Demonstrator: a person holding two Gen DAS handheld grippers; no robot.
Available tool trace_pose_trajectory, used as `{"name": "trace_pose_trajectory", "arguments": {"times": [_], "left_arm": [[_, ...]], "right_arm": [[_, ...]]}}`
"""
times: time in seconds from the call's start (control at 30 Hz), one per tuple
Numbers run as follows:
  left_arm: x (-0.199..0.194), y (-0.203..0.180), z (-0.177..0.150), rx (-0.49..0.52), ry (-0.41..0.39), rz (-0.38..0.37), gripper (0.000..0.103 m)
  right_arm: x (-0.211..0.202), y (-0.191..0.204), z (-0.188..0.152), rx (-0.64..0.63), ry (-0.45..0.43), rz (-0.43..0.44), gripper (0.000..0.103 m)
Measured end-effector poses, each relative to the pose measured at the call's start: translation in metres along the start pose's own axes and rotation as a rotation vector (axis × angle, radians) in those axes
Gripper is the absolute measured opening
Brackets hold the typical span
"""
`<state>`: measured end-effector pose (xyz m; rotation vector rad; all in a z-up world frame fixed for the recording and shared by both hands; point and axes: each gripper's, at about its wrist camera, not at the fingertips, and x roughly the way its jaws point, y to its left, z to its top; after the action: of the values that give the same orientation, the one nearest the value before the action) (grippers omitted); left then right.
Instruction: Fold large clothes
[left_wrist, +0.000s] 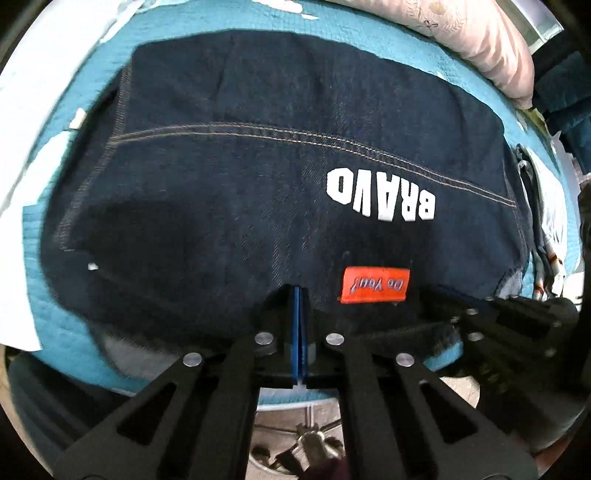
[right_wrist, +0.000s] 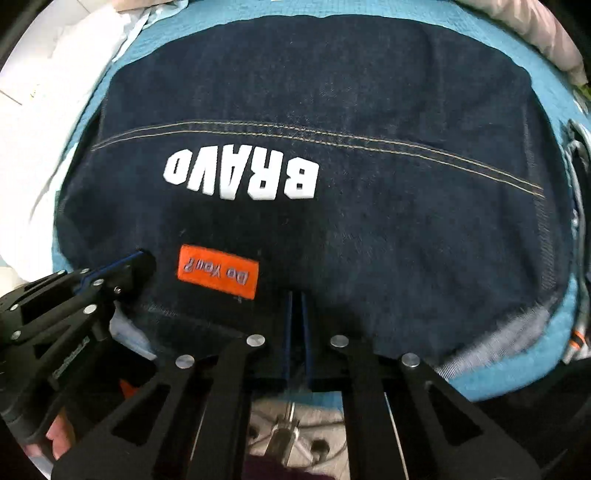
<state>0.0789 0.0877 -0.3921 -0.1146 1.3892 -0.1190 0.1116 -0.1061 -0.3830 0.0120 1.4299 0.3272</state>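
Note:
A dark denim garment (left_wrist: 258, 184) with white "BRAVO" lettering (left_wrist: 380, 197) and an orange patch (left_wrist: 375, 284) lies folded on a teal quilt (left_wrist: 55, 229). My left gripper (left_wrist: 298, 291) is shut at the garment's near edge, left of the patch; whether it pinches cloth is unclear. It also shows in the right wrist view (right_wrist: 138, 256). My right gripper (right_wrist: 296, 295) sits at the near edge, right of the patch (right_wrist: 218, 275), blue pads a narrow gap apart over dark cloth (right_wrist: 369, 221). Its arm shows in the left wrist view (left_wrist: 480, 314).
A pink pillow (left_wrist: 480, 40) lies at the far right. White sheets (right_wrist: 44, 74) lie on the left. Other clothes (left_wrist: 543, 206) lie to the right of the denim. A wheeled chair base (left_wrist: 306, 443) stands below the bed edge.

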Motion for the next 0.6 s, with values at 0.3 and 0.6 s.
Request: {"name": "trace_pose_trajectory", "arguments": {"times": [0.3,0.6], "left_arm": [[0.016,0.037,0.003,-0.116,0.047,0.045,0.002],[0.024,0.105,0.013,-0.245,0.019,0.107,0.002]], "right_arm": [[0.021,-0.087,0.008,0.246,0.059,0.096,0.003],[0.029,-0.166,0.017,0.369,0.021,-0.046,0.000]]}}
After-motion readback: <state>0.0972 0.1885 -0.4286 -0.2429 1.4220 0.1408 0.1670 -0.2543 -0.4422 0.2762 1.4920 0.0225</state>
